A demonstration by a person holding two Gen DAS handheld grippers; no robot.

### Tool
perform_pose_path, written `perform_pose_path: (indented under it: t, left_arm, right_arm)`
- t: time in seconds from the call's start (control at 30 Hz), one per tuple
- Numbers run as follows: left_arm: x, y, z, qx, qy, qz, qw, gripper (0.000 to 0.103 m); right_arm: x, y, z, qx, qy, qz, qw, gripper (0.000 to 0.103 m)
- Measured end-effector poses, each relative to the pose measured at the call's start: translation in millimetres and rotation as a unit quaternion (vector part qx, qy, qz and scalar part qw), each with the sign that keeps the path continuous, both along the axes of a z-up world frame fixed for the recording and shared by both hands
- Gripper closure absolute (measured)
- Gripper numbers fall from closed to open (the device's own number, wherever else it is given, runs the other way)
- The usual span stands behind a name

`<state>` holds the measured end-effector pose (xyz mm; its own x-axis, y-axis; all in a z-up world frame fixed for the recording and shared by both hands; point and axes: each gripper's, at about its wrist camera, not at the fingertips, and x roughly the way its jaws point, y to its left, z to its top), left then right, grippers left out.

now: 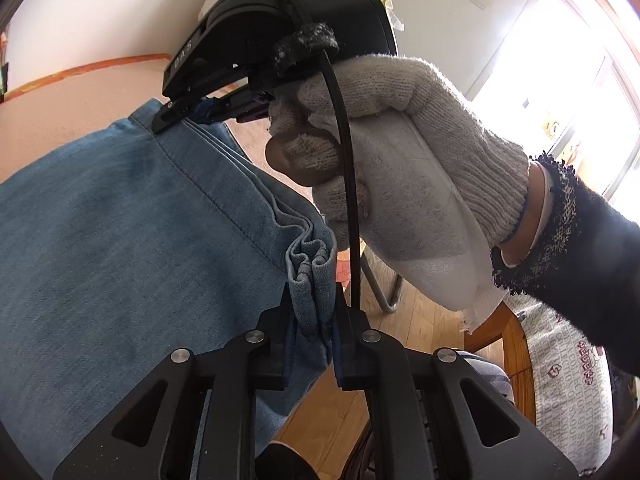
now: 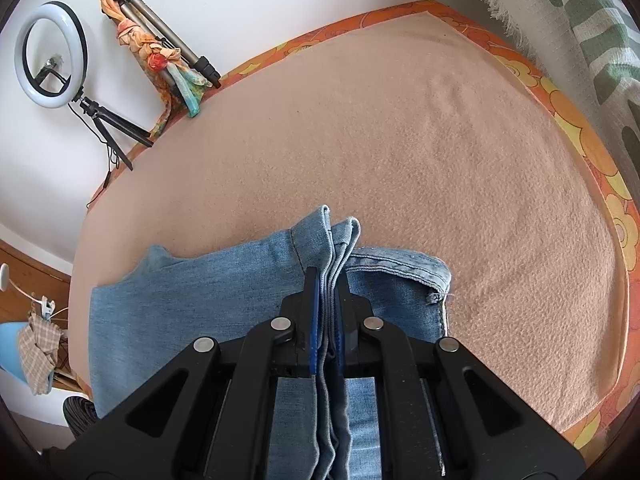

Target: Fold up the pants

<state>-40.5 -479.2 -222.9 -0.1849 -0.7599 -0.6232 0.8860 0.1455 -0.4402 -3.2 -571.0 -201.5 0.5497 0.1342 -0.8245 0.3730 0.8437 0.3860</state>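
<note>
Light blue denim pants (image 1: 120, 240) lie over a peach blanket (image 2: 400, 152). In the left wrist view my left gripper (image 1: 314, 312) is shut on a bunched edge of the pants near the table's side. The right gripper (image 1: 188, 114), held by a white-gloved hand (image 1: 400, 140), pinches the same edge further along. In the right wrist view my right gripper (image 2: 328, 280) is shut on several stacked denim layers (image 2: 336, 248), lifted above the rest of the pants (image 2: 200, 300).
A ring light on a small tripod (image 2: 52, 56) and a larger tripod with a scarf (image 2: 160, 44) stand at the far left. A fringed green-patterned cloth (image 2: 580, 20) lies far right. Wooden floor (image 1: 420, 320) and a patterned rug (image 1: 568, 380) lie below.
</note>
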Motion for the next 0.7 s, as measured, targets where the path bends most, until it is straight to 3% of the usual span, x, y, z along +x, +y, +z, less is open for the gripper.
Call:
perform_pose_path:
  t: [0.17,0.3,0.57,0.7]
  left_arm:
    - [-10,3,-3,0.005,0.0,-0.008,1.0,0.086]
    - [-9,30,3,-0.002,0.004,0.004,1.0,0.08]
    - [4,87,22,-0.018,0.011,0.057,0.9982,0.08]
    - [2,125,33,-0.027,-0.026,0.096,0.9946,0.076]
  right_arm:
    - [1,2,4,-0.023,0.014,0.011,1.0,0.094]
    - [-6,5,17,-0.064,0.022,-0.004,0.998,0.079]
    - [-19,27,54,-0.062,-0.028,-0.003,0.998,0.073]
    - [-19,54,72,-0.054,-0.059,0.015,0.997,0.07]
